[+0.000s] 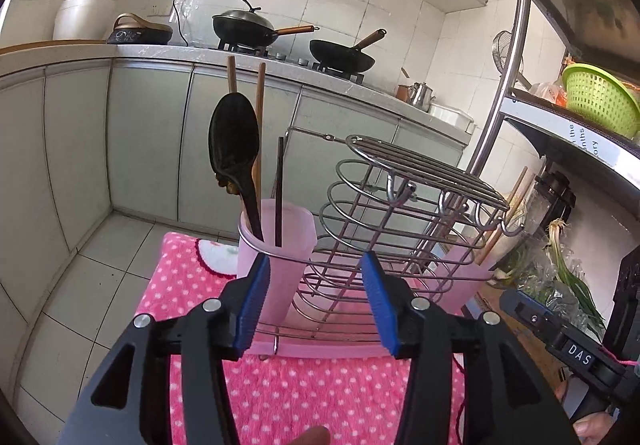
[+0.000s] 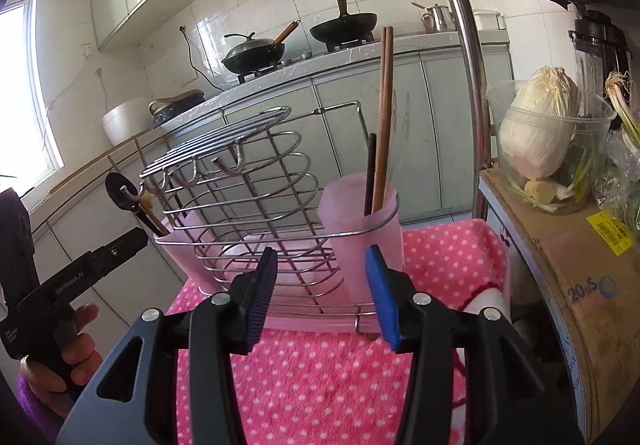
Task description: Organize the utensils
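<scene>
The black spoon [image 1: 234, 141] and chopsticks [image 1: 260, 117] stood upright in a pink cup [image 1: 280, 245] at one end of the wire rack [image 1: 400, 205]; the next utensil should probably drop in vertically, clear of the rack's wires. Both the left hand-held gripper [image 1: 316, 301] and the right hand-held gripper [image 2: 322, 297] hovered just before the rack, level, jaws wide apart and empty.

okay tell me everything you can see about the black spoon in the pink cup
The black spoon stands bowl end up in a translucent pink cup, its handle down inside and leaning toward the cup's left rim. It looks glossy and dark, possibly plastic or lacquered wood. The oval bowl overlaps wooden chopsticks that share the cup; a thin dark stick stands beside them. The cup sits in a wire utensil rack. Neither gripper touches the spoon.
</scene>
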`<action>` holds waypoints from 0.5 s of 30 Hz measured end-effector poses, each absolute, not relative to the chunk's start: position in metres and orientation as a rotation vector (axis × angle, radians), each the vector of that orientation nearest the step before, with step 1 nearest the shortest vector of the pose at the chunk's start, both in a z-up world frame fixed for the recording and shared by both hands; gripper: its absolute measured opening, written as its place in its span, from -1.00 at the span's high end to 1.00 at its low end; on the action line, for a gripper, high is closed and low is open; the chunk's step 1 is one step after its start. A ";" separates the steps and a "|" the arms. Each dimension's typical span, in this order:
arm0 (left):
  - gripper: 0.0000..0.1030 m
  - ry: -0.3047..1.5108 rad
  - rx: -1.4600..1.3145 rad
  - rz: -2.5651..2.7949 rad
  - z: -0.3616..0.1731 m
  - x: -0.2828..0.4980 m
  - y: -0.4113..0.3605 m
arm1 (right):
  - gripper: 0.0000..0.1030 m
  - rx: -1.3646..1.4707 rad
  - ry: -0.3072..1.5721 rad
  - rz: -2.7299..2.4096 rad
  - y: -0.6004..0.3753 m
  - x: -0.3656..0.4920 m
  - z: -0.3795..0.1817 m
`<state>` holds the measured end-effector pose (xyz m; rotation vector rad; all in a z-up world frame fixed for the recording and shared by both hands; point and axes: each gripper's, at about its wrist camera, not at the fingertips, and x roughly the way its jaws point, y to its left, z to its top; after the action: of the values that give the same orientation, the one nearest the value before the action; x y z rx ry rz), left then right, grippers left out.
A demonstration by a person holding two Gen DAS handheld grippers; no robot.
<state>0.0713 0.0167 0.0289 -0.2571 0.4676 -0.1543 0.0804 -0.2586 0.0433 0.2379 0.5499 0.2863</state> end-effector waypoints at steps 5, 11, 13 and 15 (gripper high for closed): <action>0.09 0.469 -0.230 -0.172 0.030 0.048 0.011 | -0.06 0.219 0.562 0.288 -0.245 0.057 0.040; 0.09 0.489 -0.183 -0.176 0.034 0.025 -0.002 | -0.15 0.171 0.562 0.261 -0.233 0.032 0.042; 0.09 0.491 -0.173 -0.174 0.036 0.019 -0.006 | -0.16 0.169 0.561 0.257 -0.231 0.026 0.043; 0.09 0.500 -0.148 -0.163 0.037 0.013 -0.011 | -0.17 0.159 0.552 0.239 -0.230 0.020 0.044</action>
<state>0.0133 -0.0106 0.0370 -0.1483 0.5004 -0.1629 0.0198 -0.2302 0.0438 0.1594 0.5520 0.2391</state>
